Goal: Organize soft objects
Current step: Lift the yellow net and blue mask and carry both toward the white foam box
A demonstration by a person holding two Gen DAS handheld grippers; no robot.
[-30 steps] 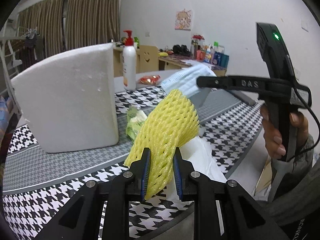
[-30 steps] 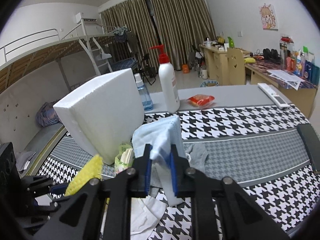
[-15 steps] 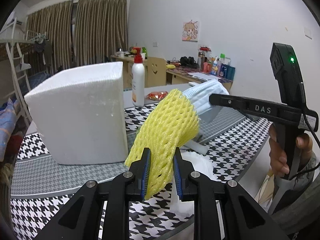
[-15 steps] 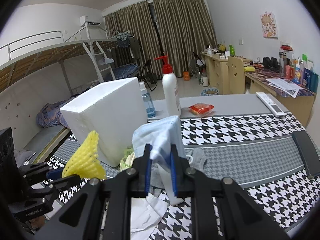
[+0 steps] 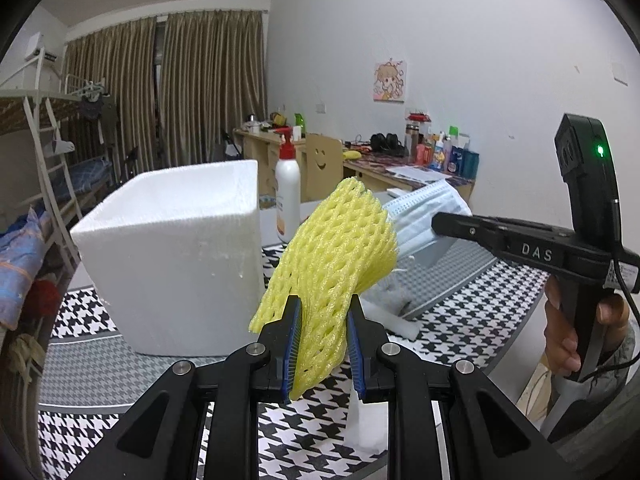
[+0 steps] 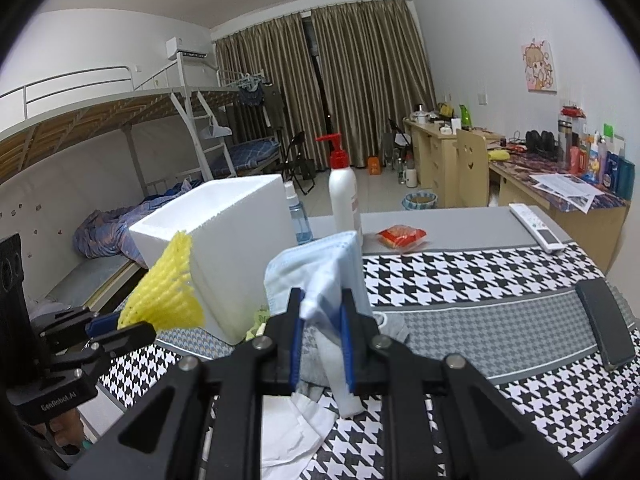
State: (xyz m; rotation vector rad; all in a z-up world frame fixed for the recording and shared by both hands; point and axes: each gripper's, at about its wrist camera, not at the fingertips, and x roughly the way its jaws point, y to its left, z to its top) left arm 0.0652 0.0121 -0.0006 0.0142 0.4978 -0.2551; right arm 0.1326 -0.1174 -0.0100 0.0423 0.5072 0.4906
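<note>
My left gripper (image 5: 322, 338) is shut on a yellow foam net sleeve (image 5: 336, 248), held in the air in front of a white foam box (image 5: 176, 256). My right gripper (image 6: 322, 340) is shut on a pale blue face mask (image 6: 320, 272), also lifted above the table. In the left wrist view the right gripper (image 5: 440, 224) comes in from the right with the mask (image 5: 420, 216) just behind the yellow net. In the right wrist view the left gripper (image 6: 108, 330) sits at the lower left with the net (image 6: 168, 292) beside the box (image 6: 236, 248).
On the houndstooth tablecloth (image 6: 460, 276) lie white tissues (image 6: 288, 428), grey cloth (image 6: 392, 328) and a green packet (image 6: 256, 320). Behind stand a pump bottle (image 6: 344, 196), a spray bottle (image 6: 298, 220), a red snack packet (image 6: 402, 236), a remote (image 6: 536, 228) and a dark phone (image 6: 604, 324).
Both grippers have risen with their loads, so the table and foam box sit lower in both views. The jaws have kept the same grip.
</note>
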